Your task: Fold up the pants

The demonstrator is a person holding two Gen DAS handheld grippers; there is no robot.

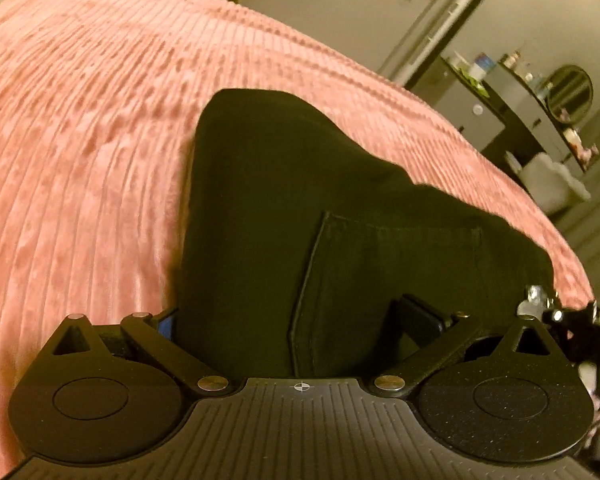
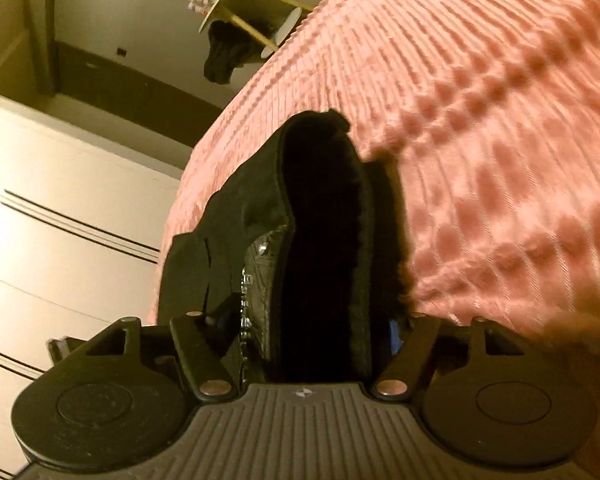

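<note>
Black pants lie on a pink ribbed bedspread; a back pocket faces up. My left gripper has its jaws around the near edge of the pants; the fabric fills the gap and hides the pads. In the right wrist view the waistband end of the pants, with a shiny patterned label, is bunched between the jaws of my right gripper. Both grippers hold the fabric just above the bedspread. The other gripper shows at the right edge of the left wrist view.
The bed edge runs along the right in the left wrist view, with a dark shelf unit of small items beyond. In the right wrist view a white dresser stands left of the bed, and a round side table with a dark cloth behind.
</note>
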